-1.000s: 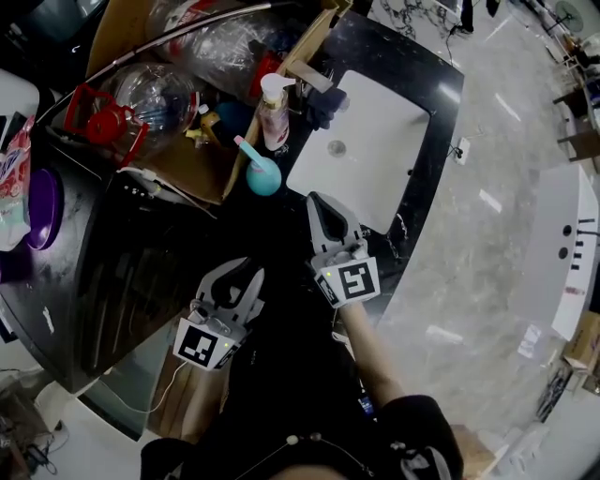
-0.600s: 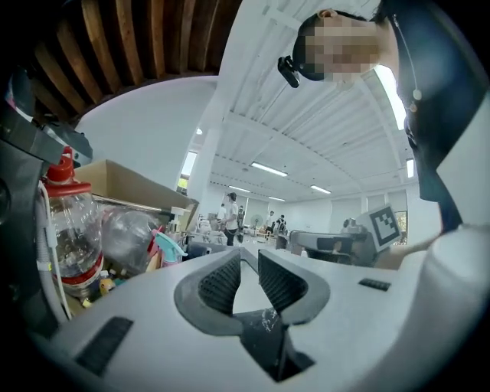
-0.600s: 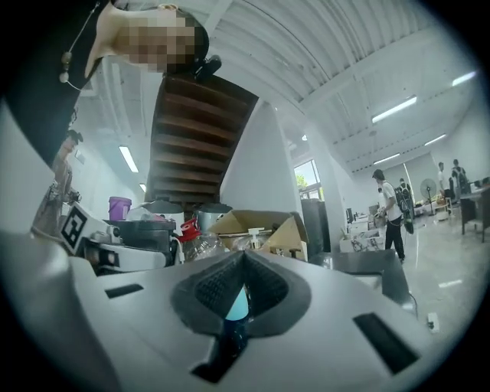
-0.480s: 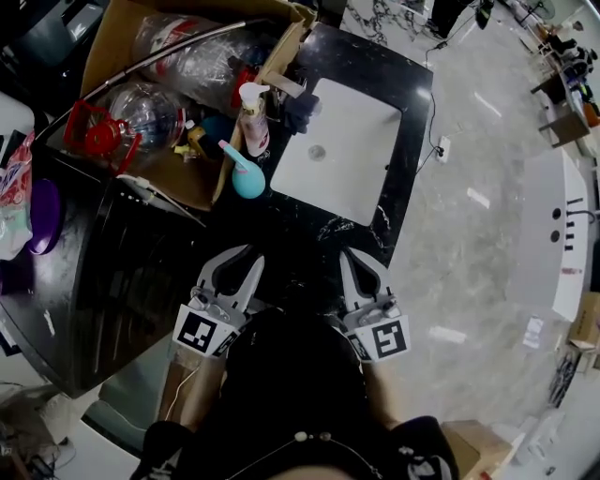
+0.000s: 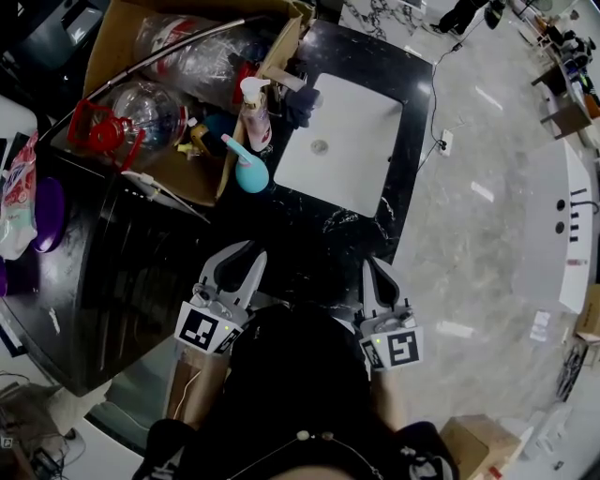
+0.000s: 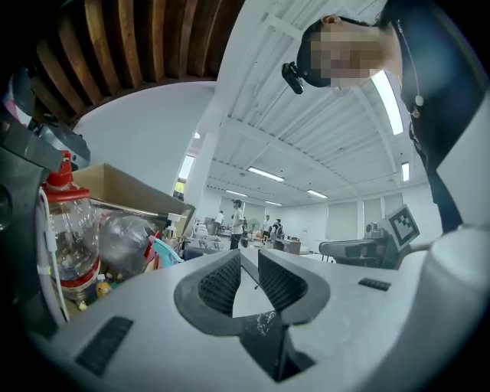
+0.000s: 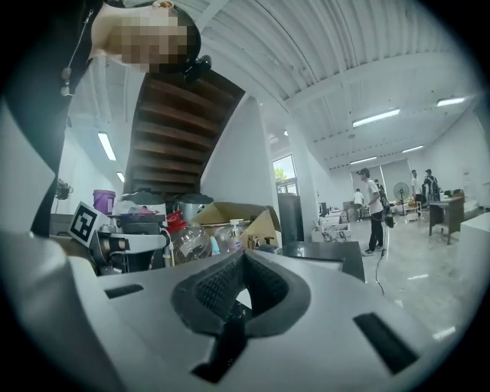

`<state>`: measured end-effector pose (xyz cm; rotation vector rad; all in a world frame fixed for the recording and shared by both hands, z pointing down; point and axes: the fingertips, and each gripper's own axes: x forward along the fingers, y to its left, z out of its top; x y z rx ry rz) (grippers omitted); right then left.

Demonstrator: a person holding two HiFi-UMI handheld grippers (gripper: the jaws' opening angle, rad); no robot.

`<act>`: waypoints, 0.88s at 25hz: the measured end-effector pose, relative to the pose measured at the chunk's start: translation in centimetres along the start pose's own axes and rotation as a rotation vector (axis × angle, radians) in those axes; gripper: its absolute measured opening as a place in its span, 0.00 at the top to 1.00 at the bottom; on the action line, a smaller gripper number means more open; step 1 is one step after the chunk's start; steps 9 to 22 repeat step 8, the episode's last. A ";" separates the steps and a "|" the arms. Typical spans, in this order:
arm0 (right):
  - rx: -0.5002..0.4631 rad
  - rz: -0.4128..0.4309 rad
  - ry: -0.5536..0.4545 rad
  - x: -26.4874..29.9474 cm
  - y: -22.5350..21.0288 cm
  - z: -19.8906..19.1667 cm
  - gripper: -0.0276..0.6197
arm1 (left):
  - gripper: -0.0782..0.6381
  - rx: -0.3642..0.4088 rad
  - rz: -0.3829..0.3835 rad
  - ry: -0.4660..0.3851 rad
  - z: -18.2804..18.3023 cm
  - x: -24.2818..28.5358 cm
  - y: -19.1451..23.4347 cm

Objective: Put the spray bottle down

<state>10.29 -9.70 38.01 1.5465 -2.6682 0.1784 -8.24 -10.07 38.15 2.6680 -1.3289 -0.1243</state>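
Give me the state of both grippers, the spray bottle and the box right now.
left gripper, open, empty
right gripper, shut, empty
spray bottle, standing on the counter, not held
cardboard box, flaps open

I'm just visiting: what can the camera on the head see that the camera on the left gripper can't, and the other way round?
Only the head view shows the purple bowl and the packet beside it at the far left. Only the left gripper view shows the ceiling lights, the wooden slats overhead and people standing far off. Both show the teal spray bottle beside the cardboard box, the red-capped bottle in that box, and the right gripper.
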 end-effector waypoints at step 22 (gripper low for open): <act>0.006 0.018 -0.004 -0.1 0.9 0.1 0.96 | 0.79 -0.007 -0.007 -0.001 -0.1 0.1 -0.2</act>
